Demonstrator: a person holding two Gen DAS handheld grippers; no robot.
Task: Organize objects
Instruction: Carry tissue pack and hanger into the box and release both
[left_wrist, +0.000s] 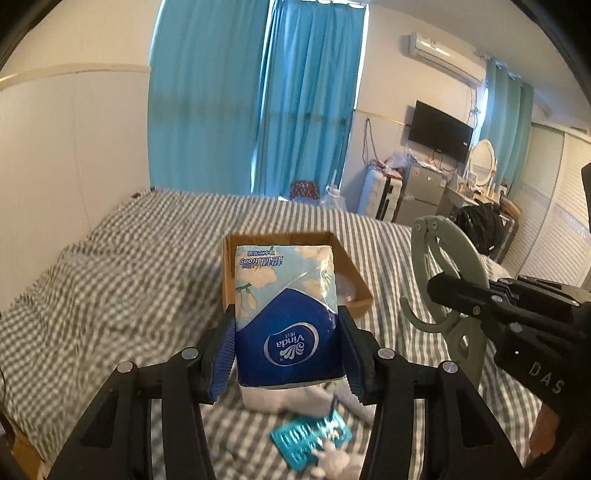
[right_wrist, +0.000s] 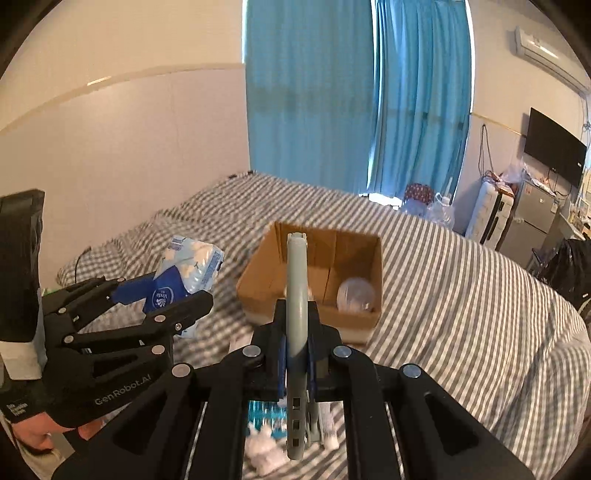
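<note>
My left gripper (left_wrist: 287, 339) is shut on a blue and white Vinda tissue pack (left_wrist: 286, 306) and holds it above the striped bed, in front of an open cardboard box (left_wrist: 351, 277). The pack also shows in the right wrist view (right_wrist: 184, 273). My right gripper (right_wrist: 296, 343) is shut on a grey-green plastic hanger (right_wrist: 297, 295), held edge-on before the cardboard box (right_wrist: 317, 284); the hanger shows at the right in the left wrist view (left_wrist: 443, 280). A clear round object (right_wrist: 356, 293) lies inside the box.
The grey striped bed cover (left_wrist: 110, 295) lies below both grippers. A teal comb (left_wrist: 310, 439) and white fluffy bits (right_wrist: 262, 450) lie on it near me. Blue curtains, a suitcase (right_wrist: 487, 214), a fridge and a TV stand beyond the bed.
</note>
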